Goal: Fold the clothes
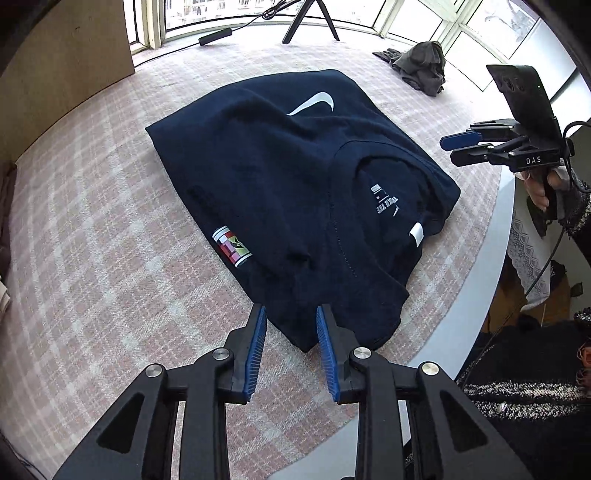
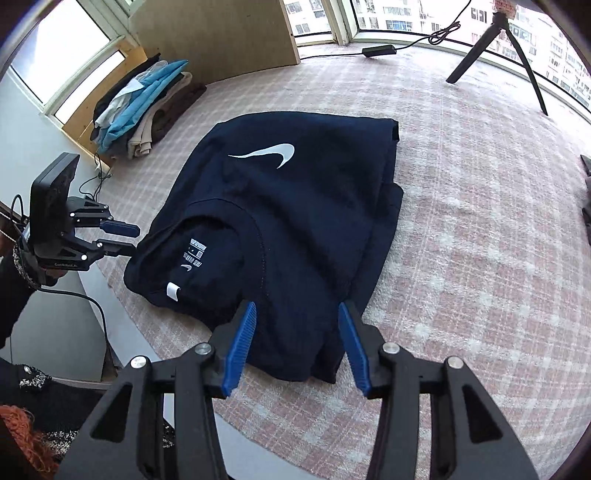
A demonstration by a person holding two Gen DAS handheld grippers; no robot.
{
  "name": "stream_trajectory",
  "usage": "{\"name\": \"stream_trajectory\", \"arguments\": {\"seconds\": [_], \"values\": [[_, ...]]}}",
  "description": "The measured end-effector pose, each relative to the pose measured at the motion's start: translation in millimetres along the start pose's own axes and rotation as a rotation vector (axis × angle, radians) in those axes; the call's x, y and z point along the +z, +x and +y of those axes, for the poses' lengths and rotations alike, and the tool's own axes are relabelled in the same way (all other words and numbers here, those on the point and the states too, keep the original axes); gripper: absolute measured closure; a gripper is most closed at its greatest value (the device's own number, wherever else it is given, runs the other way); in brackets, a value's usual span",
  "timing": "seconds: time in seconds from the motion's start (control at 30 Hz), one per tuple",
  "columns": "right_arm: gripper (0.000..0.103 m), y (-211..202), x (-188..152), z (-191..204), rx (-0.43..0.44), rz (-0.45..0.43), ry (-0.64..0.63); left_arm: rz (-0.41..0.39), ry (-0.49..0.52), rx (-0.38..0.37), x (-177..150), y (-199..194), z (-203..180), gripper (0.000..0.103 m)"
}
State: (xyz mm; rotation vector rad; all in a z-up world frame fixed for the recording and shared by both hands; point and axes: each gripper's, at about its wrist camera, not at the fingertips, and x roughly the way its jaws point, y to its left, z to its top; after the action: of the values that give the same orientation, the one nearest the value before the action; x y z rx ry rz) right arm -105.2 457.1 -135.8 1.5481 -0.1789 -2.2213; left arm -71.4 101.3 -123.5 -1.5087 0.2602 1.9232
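Note:
A navy T-shirt with a white swoosh lies folded on the pink plaid tablecloth, collar and neck label towards me. My left gripper hovers open over the shirt's near corner; its blue pads do not press the cloth. In the right wrist view the left gripper sits at the shirt's left edge. My right gripper stands open above the shirt's near hem, fabric showing in the gap. From the left wrist view the right gripper hangs just right of the shirt, held by a hand.
A crumpled grey garment lies at the far right. A stack of folded clothes sits far left by a wooden board. A black tripod and a power adapter stand by the windows. The table's white rim curves near me.

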Motion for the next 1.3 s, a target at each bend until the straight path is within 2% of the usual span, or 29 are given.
{"name": "stream_trajectory", "arguments": {"seconds": [0.1,0.2,0.3,0.33,0.43,0.57,0.63,0.73,1.0,1.03,1.07,1.13,1.23,1.3], "values": [[0.057,-5.7,19.3,-4.7,0.01,-0.045,0.031,-0.007,-0.014,-0.015,5.4,-1.3,0.0,0.076],[0.057,-11.9,64.3,14.7,0.08,-0.077,-0.022,-0.011,-0.044,-0.029,4.9,-4.4,-0.5,0.076],[0.054,-1.4,114.8,64.9,0.112,-0.075,-0.163,-0.021,-0.082,-0.047,-4.4,-4.1,-5.7,0.076],[0.05,9.8,131.7,84.3,0.124,-0.054,-0.211,-0.025,-0.082,-0.047,-7.1,-3.4,-8.7,0.076],[0.049,57.2,175.3,129.8,0.132,0.041,-0.309,-0.04,-0.095,-0.021,-11.3,0.1,-13.1,0.076],[0.049,128.7,205.7,166.7,0.122,0.256,-0.297,-0.066,-0.162,-0.038,-14.6,7.0,-10.8,0.076],[0.049,154.0,206.9,180.4,0.115,0.36,-0.3,-0.075,-0.176,-0.056,-16.9,9.0,-10.8,0.076],[0.049,178.9,206.8,191.2,0.026,0.459,-0.288,-0.077,-0.179,-0.046,-18.0,11.9,-10.7,0.076],[0.051,206.6,200.6,199.4,-0.089,0.581,-0.275,-0.102,-0.201,-0.064,-22.6,13.9,-9.7,0.076],[0.055,206.8,200.0,197.7,-0.096,0.58,-0.276,-0.104,-0.199,-0.064,-22.7,13.7,-10.5,0.077],[0.067,206.6,199.5,196.0,-0.106,0.575,-0.279,-0.106,-0.196,-0.063,-22.8,13.6,-11.3,0.078],[0.084,206.2,198.1,192.6,-0.12,0.565,-0.291,-0.109,-0.19,-0.056,-23.1,13.4,-12.7,0.079],[0.098,204.8,194.6,185.2,-0.107,0.55,-0.295,-0.111,-0.182,-0.058,-25.3,12.2,-12.4,0.087],[0.099,201.7,192.5,181.0,-0.089,0.531,-0.289,-0.116,-0.183,-0.061,-26.0,9.3,-12.2,0.09]]}}
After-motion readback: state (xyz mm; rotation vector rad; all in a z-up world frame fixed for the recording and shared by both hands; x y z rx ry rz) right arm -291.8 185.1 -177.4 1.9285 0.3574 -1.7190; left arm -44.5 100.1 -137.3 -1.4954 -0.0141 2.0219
